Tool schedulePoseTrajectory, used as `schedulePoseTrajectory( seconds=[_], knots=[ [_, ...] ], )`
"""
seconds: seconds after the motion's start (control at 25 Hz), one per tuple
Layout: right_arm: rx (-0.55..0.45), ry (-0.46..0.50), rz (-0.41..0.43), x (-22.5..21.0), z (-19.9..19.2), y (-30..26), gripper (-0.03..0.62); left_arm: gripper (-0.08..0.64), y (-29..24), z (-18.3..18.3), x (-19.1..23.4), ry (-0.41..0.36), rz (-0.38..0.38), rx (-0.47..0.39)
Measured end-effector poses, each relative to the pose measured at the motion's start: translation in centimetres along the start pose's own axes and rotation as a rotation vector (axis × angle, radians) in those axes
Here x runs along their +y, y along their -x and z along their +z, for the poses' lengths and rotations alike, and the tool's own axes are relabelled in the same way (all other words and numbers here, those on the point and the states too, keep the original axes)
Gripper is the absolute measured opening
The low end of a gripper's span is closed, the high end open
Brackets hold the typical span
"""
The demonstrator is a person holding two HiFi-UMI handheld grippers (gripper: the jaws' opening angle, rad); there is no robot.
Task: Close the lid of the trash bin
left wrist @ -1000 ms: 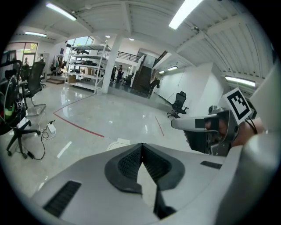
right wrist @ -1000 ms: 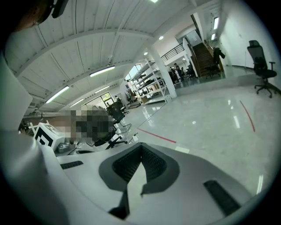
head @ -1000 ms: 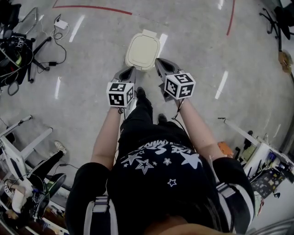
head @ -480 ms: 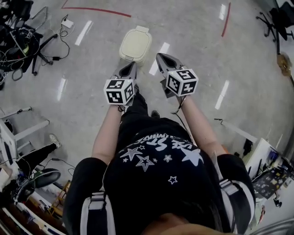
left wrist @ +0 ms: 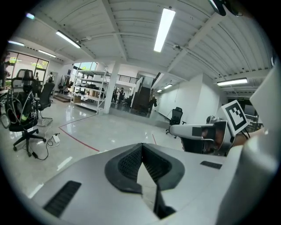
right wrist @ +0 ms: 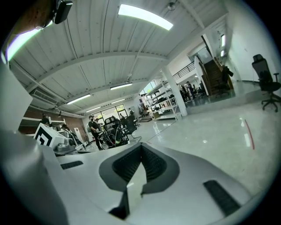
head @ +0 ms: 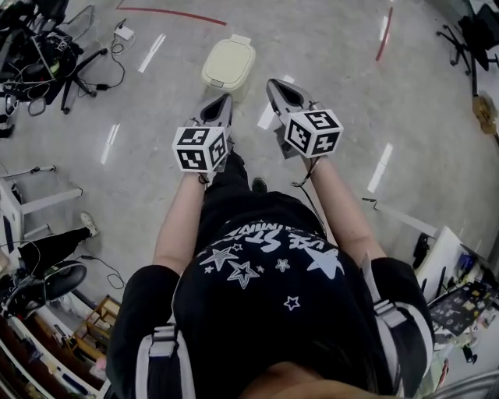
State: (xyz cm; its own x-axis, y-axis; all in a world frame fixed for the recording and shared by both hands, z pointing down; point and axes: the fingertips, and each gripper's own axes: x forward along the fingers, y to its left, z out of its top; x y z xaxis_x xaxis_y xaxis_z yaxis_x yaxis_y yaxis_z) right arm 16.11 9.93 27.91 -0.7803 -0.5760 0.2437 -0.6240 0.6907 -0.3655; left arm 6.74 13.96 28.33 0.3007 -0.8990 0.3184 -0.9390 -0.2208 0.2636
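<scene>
The cream trash bin [head: 228, 62] stands on the grey floor with its lid down flat. Both grippers are held in the air short of it, apart from it. My left gripper [head: 221, 104] points at the bin's near side, its jaws pressed together with nothing between them [left wrist: 141, 147]. My right gripper [head: 275, 85] hangs to the bin's right, jaws likewise together and empty [right wrist: 141, 147]. Neither gripper view shows the bin; each looks out across the hall. The right gripper [left wrist: 199, 131] appears in the left gripper view.
Office chairs and tangled cables [head: 43, 48] fill the far left, with a power strip [head: 124, 33] near them. A red floor line [head: 175, 14] runs behind the bin. White frames [head: 31, 204] stand left; a cluttered desk [head: 456, 300] sits at right.
The bin has shrunk and slid up and left in the head view as the person backed away. Both grippers have drawn off from the bin's sides.
</scene>
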Motion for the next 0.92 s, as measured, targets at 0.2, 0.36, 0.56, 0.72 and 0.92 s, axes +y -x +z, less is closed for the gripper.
schedulePoseTrajectory(
  seconds=[0.2,0.36,0.56,0.72,0.92],
  knots=[
    [-0.012,0.023,0.023,1.6,-0.3,2.2,0.002,0.011,2.7,0.5,-1.6,-0.012,0.018,-0.044],
    [-0.012,0.038,0.037,3.1,-0.8,3.1,0.002,0.011,4.3,0.5,-2.2,-0.016,0.017,-0.063],
    [-0.016,0.053,0.043,4.2,-1.0,4.1,0.000,0.011,5.6,0.1,-2.9,-0.016,0.007,-0.065],
    [-0.022,0.062,0.028,4.9,-0.8,4.4,0.002,0.011,6.4,0.2,-2.9,-0.013,-0.008,-0.068],
    [-0.033,0.077,0.010,6.6,-0.3,4.3,0.002,0.011,7.8,0.9,-2.3,-0.007,-0.029,-0.081]
  ],
)
